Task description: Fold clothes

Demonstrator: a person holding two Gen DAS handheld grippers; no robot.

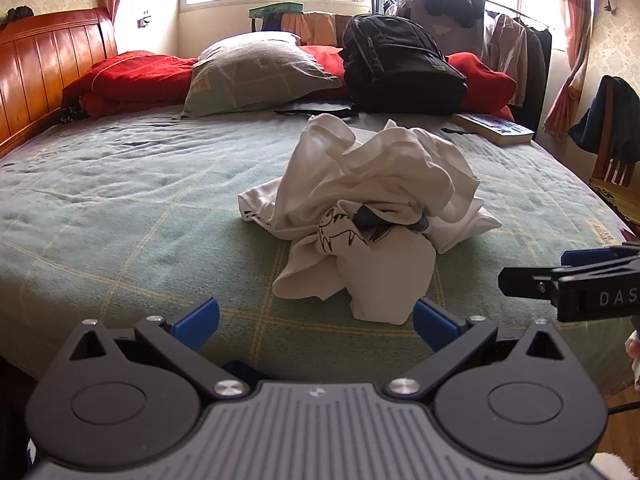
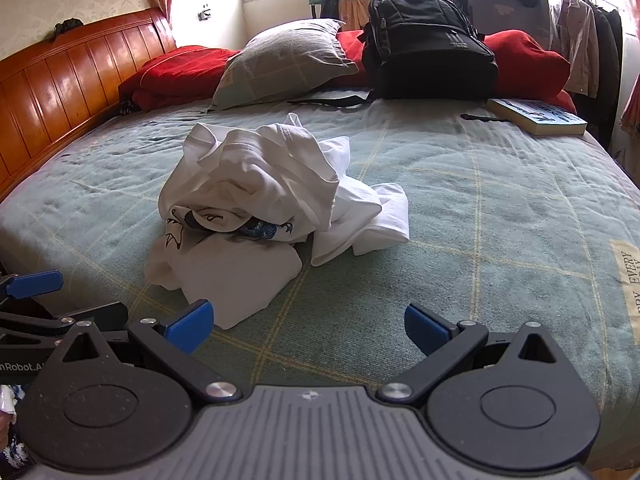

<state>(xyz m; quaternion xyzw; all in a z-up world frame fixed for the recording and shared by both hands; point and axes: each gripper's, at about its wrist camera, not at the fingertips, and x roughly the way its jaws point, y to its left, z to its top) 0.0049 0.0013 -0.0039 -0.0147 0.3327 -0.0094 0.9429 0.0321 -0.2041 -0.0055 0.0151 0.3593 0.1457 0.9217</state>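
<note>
Left wrist view, nearest first: your left gripper (image 1: 316, 322), blue-tipped jaws spread wide, empty, held level just short of one crumpled white printed T-shirt (image 1: 368, 208) heaped mid-bed on the green checked bedspread (image 1: 120, 208). Your right gripper (image 2: 309, 326), likewise spread and empty, sits beside it. Beyond: one grey pillow (image 1: 256, 74), one black backpack (image 1: 400, 66), one book (image 1: 496, 128), red bedding (image 1: 132, 80).
</note>
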